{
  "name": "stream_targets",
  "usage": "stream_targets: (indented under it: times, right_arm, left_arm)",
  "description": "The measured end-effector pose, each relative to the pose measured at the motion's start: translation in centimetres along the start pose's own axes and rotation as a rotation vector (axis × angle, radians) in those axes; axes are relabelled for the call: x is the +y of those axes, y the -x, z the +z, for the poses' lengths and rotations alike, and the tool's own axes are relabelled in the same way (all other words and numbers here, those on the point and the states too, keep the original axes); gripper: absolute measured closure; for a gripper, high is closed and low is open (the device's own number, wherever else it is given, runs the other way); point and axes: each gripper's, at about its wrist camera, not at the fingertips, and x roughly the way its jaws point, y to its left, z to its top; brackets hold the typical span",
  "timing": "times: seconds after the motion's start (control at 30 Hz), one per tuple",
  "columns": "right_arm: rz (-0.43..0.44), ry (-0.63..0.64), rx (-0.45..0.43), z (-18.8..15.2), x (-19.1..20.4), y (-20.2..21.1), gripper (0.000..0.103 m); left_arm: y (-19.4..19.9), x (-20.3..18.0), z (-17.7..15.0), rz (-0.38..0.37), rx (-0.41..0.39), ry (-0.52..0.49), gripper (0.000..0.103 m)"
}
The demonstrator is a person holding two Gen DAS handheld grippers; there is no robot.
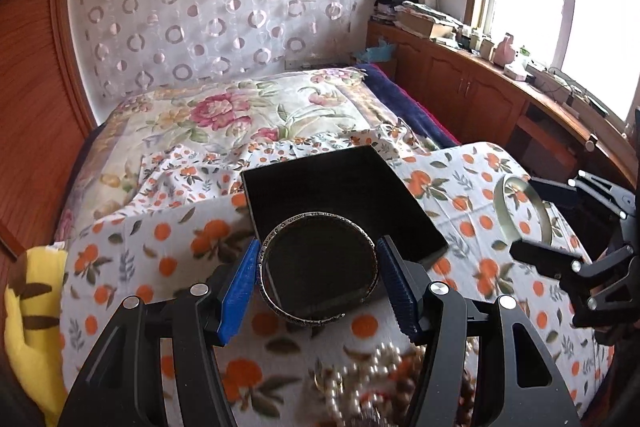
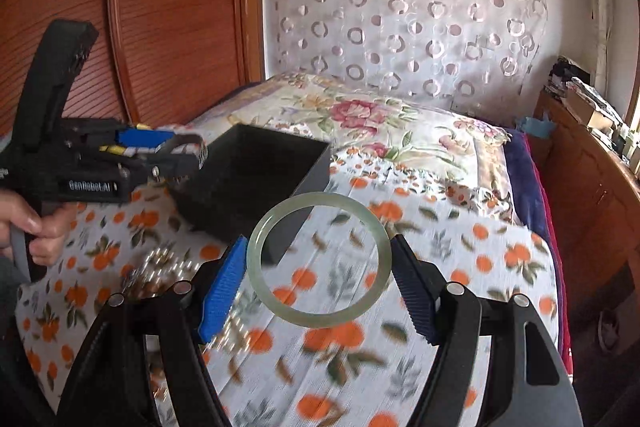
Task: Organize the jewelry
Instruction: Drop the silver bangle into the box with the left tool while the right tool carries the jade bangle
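Note:
My left gripper is shut on an engraved silver bangle, held in the air just in front of an open black box on the orange-print cloth. My right gripper is shut on a pale green jade bangle, held above the cloth to the right of the black box. In the left wrist view the jade bangle and right gripper show at right. In the right wrist view the left gripper sits by the box's left edge. A blurred heap of pearl beads lies below the left gripper.
The orange-print cloth covers a bed with a floral quilt. A yellow plush toy lies at left. Wooden cabinets with clutter run along the window at right. A hand grips the left tool.

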Motion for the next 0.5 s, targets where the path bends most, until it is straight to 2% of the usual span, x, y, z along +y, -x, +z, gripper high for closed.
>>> stream_targets:
  times: [0.4,0.47,0.5]
  right_arm:
    - [0.015,0.005,0.002,3.2,-1.8,-3.5,0.029]
    - [0.018,0.006,0.003,3.5,-1.9,-3.9,0.029]
    - [0.02,0.007,0.004,3.6,-1.9,-4.1,0.029]
  left_arm:
    - [-3.5,-0.7,1.3,-0.031,0.045,-0.018,0.045]
    - [-3.1,-0.7,1.5,-0.04,0.029,-0.016,0.037]
    - [-2.8,-0.7,1.6,-0.045,0.017,-0.014,0.035]
